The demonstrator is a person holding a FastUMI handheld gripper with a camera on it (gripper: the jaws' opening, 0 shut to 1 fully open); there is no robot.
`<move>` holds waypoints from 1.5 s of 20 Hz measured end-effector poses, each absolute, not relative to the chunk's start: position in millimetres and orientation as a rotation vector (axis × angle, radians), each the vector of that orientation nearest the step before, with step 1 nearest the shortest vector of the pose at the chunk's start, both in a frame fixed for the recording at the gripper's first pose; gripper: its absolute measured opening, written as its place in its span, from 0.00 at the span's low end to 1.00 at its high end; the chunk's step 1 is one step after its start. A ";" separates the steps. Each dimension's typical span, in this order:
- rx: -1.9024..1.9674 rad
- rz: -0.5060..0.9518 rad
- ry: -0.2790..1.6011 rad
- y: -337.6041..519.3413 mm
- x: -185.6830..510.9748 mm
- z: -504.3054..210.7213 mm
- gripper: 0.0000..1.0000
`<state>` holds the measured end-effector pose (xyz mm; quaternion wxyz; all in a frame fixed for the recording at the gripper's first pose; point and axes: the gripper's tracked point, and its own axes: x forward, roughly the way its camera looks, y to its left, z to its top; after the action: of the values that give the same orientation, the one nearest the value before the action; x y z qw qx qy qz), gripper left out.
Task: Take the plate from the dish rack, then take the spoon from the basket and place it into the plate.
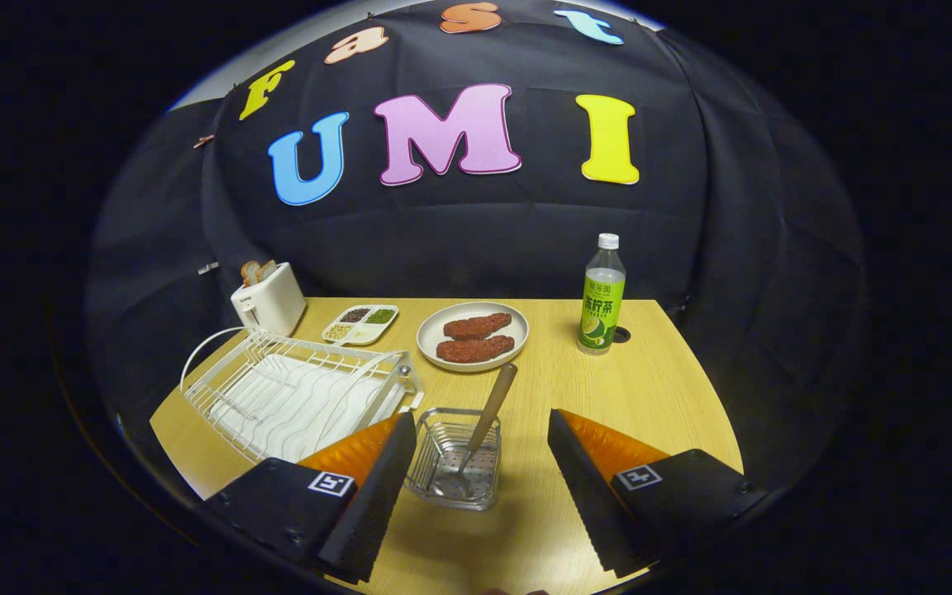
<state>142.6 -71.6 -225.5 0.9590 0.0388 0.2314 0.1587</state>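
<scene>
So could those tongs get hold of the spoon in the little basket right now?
Probably yes. The tongs are open, the wire basket sits between them, and the spoon handle sticks up and out with nothing blocking it.

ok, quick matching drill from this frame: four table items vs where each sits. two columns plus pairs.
Things:
1. spoon
2. bottle
3. toaster
4. plate

Places:
A. back corner of the table, behind the dish rack
B. standing in the basket, between the open fingers of the gripper
C. mid-table beyond the basket, holding two pieces of meat
D. upright near the table's far edge, on the side away from the rack

Pairs: 1-B, 2-D, 3-A, 4-C
</scene>
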 end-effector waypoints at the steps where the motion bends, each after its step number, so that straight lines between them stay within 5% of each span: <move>1: 0.073 0.320 0.469 -70.7 151.6 -230.2 0.99; 13: 0.085 0.315 0.533 -48.4 218.8 -279.6 0.98; 16: 0.076 0.311 0.559 -50.5 221.9 -289.3 0.77; 20: 0.081 0.337 0.572 -45.8 222.1 -289.8 0.65; 26: 0.067 0.374 0.585 -34.2 220.6 -290.2 0.27; 30: 0.099 0.409 0.578 -21.5 211.8 -278.9 0.18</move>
<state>211.8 -21.5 -278.9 0.9367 0.0487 0.2831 0.2003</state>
